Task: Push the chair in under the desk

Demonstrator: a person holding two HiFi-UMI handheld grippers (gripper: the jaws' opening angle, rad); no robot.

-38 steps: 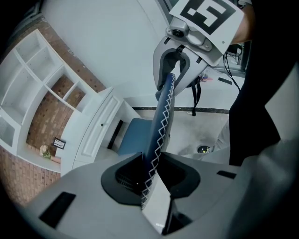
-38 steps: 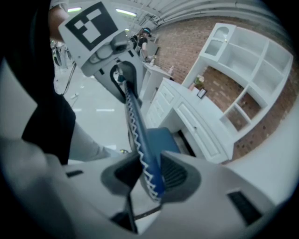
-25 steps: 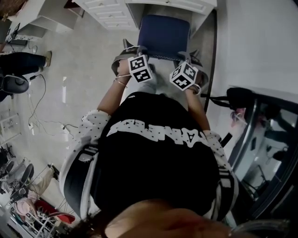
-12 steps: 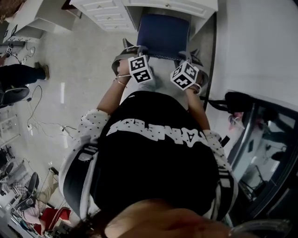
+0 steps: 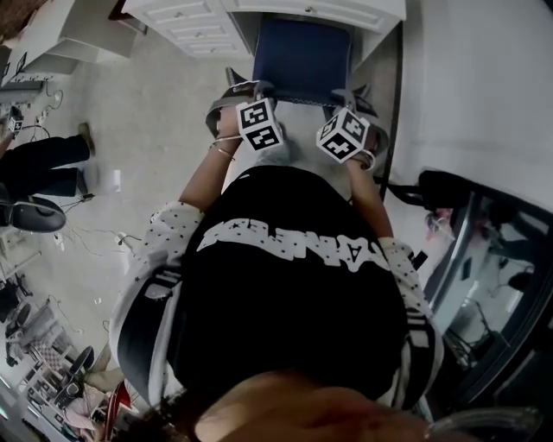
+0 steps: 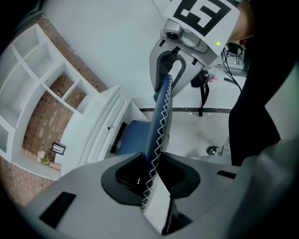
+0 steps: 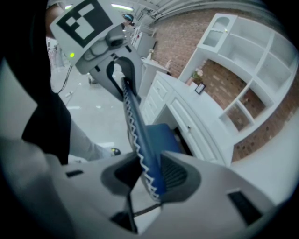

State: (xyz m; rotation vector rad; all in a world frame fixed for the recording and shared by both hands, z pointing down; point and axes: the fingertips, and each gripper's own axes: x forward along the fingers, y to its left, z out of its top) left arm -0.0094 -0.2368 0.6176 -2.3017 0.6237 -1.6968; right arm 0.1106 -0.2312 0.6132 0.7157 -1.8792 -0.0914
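The chair has a blue seat (image 5: 302, 53) and a thin blue backrest (image 6: 158, 126) edged with white zigzag stitching. In the head view its seat lies partly in the knee space of the white desk (image 5: 346, 9). My left gripper (image 6: 152, 175) is shut on the backrest's top edge at one end. At the other end my right gripper (image 7: 149, 176) is shut on the same backrest (image 7: 139, 135). From above, the left gripper (image 5: 238, 93) and the right gripper (image 5: 359, 97) stand just behind the seat, the person's body filling the frame below them.
White drawers (image 5: 194, 24) flank the knee space on the left and a white wall (image 5: 484, 78) runs along the right. A black bag (image 5: 445, 183) lies at the right. Another person's legs (image 5: 43, 162) and floor cables are at the far left. White shelves (image 6: 46, 88) rise above the desk.
Both grippers and the chair have shifted toward the desk, and the seat reaches farther into the knee space. The person at the far left has walked on.
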